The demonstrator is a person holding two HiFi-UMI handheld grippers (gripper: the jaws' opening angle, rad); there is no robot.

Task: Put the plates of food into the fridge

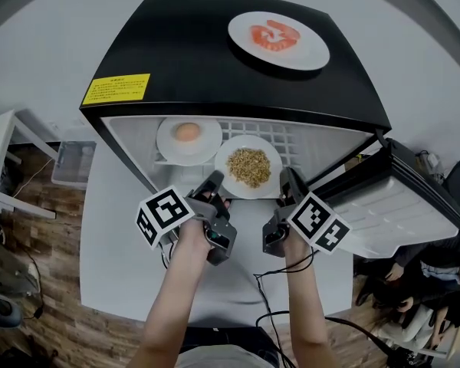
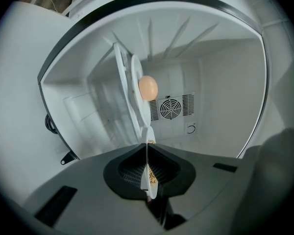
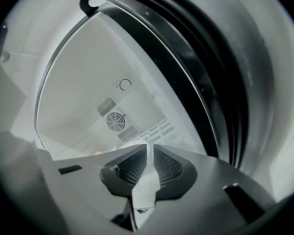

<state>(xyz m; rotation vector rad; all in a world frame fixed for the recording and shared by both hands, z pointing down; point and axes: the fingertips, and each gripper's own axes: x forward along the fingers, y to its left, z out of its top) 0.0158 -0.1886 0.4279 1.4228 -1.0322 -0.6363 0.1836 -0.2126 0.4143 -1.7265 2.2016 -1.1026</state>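
1. Black fridge (image 1: 215,52) seen from above, standing on a white table (image 1: 115,244). Its door (image 1: 402,198) is swung open to the right, and there's a yellow label (image 1: 116,89) on the top, near-left.
2. Grain plate (image 1: 248,167): white, w/ a brownish grain heap. It sits at the front of the fridge opening, right of centre, over the white wire shelf (image 1: 285,135). Can't tell if it rests on the shelf.
3. L gripper (image 1: 215,179) has narrow jaws clamped on the grain plate's near-left rim. Its own view shows the rim edge-on between the pads, w/ grains just inside.
4. R gripper (image 1: 286,176) also has narrow jaws, pinching the same plate's near-right rim. Its own view shows the white rim filling the slot between the pads.
5. Plate w/ round orange item (image 1: 188,138): already inside on the shelf, left of and slightly farther in than the grain plate. The rims are close; can't tell if they touch.
6. Plate w/ red food (image 1: 278,40): on the fridge roof, far-right, well apart from both grippers.
7. Round fan grille (image 2: 169,108) on the fridge's back wall, past both plates.
8. Both forearms come in from the near edge, side by side. Each marker cube faces up.
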